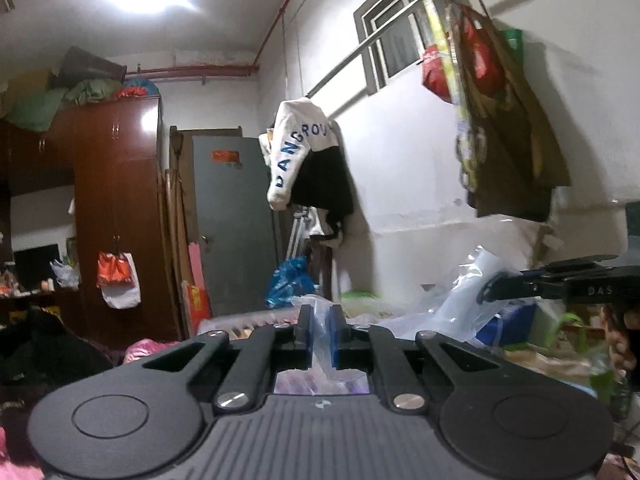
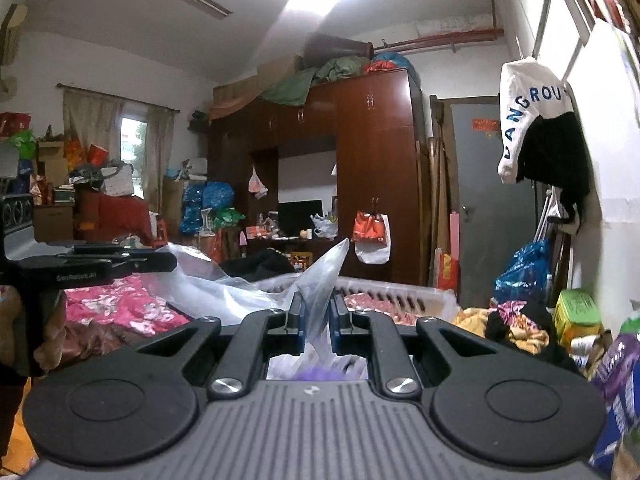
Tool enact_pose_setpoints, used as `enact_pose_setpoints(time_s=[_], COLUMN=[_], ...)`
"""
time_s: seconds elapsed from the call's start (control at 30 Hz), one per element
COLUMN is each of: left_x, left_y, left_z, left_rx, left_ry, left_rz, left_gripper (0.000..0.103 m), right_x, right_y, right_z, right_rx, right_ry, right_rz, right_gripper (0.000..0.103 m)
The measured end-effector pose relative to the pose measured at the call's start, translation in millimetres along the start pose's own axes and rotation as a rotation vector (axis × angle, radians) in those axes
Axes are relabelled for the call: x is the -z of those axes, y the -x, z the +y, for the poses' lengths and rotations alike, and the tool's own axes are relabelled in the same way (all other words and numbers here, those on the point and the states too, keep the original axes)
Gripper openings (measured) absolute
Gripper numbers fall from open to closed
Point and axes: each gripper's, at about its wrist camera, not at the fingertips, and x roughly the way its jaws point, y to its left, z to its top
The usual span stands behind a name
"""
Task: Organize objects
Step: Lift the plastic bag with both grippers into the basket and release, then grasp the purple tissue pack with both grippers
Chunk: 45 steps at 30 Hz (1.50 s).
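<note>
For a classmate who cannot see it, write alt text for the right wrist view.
The right tool pinches a clear plastic bag between its blue pads, above a cluttered bed. Behind stand a dark wooden wardrobe and a grey door; the left tool shows at the left edge.

The left gripper (image 1: pixel 321 334) and right gripper (image 2: pixel 317 322) are matt black plastic with shiny metal screws, each pinching thin, clear, crinkly plastic bag (image 2: pixel 320 296). At centre frame the wardrobe (image 2: pixel 372 152) is glossy dark wood; the hanging jacket (image 2: pixel 528 112) at upper right is soft cloth
</note>
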Motion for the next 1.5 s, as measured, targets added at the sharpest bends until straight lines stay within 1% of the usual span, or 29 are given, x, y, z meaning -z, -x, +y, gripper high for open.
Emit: enact_pose_setpoints(time_s=[0.1, 0.17, 0.23, 0.37, 0.47, 0.57, 0.67, 0.7, 0.73, 0.77, 0.8, 0.83, 0.87, 0.9, 0.97, 1.07, 1.17, 1.23, 1.37, 1.47, 1.5], left_x=[-20, -27, -29, -20, -9, 2, 9, 10, 12, 13, 13, 12, 10, 8, 4, 7, 24, 39, 65, 76, 80], left_y=[-30, -51, -74, -116, -140, -154, -159, -162, -162, -160, -159, -155, -148, -140, -119, -86, -49, -29, -2, -4, -5], left_z=[9, 16, 25, 43, 54, 58, 61, 61, 59, 56, 54, 52, 52, 52, 47, 34, 19, 8, -14, -25, -28], left_rx=[-0.013, -0.02, -0.027, -0.058, -0.08, -0.097, -0.1, -0.098, -0.104, -0.121, -0.137, -0.143, -0.132, -0.117, -0.108, -0.099, -0.055, -0.001, 0.099, 0.173, 0.184], left_ry=[-0.008, -0.009, 0.001, 0.027, 0.038, 0.04, 0.043, 0.04, 0.028, 0.006, -0.007, -0.002, 0.013, 0.029, 0.036, 0.024, 0.035, 0.038, 0.05, 0.047, 0.041], left_rz=[0.013, 0.031, 0.061, 0.135, 0.197, 0.244, 0.271, 0.278, 0.277, 0.266, 0.259, 0.246, 0.224, 0.198, 0.157, 0.122, 0.108, 0.114, 0.136, 0.171, 0.187], left_gripper=[0.01, 0.01, 0.01, 0.011, 0.011, 0.011, 0.011, 0.015, 0.019, 0.032, 0.052, 0.06, 0.071, 0.076, 0.079, 0.08, 0.082, 0.082, 0.082, 0.082, 0.082], right_x=[-11, -14, -16, -8, 0, 5, 9, 10, 11, 9, 9, 7, 6, 5, 4, 11, 31, 51, 81, 91, 94], right_y=[-27, -47, -67, -92, -104, -110, -115, -115, -114, -115, -111, -104, -96, -85, -68, -39, -3, 22, 46, 47, 43], right_z=[-12, -21, -32, -47, -52, -52, -54, -54, -55, -58, -59, -57, -55, -51, -46, -41, -37, -29, -15, -14, -13], right_rx=[0.002, 0.018, 0.009, 0.043, 0.054, 0.067, 0.075, 0.085, 0.1, 0.112, 0.123, 0.132, 0.137, 0.143, 0.153, 0.174, 0.107, 0.058, -0.011, -0.056, -0.062], right_ry=[-0.007, -0.008, -0.033, -0.05, -0.066, -0.059, -0.061, -0.06, -0.064, -0.075, -0.088, -0.097, -0.094, -0.076, -0.055, -0.07, -0.124, -0.138, -0.139, -0.171, -0.176], right_rz=[0.019, 0.042, 0.071, 0.122, 0.171, 0.21, 0.238, 0.243, 0.247, 0.247, 0.234, 0.21, 0.181, 0.152, 0.14, 0.143, 0.149, 0.145, 0.143, 0.147, 0.152], right_gripper=[0.013, 0.013, 0.013, 0.013, 0.013, 0.013, 0.014, 0.016, 0.026, 0.035, 0.059, 0.083, 0.094, 0.103, 0.103, 0.103, 0.103, 0.103, 0.103, 0.103, 0.103])
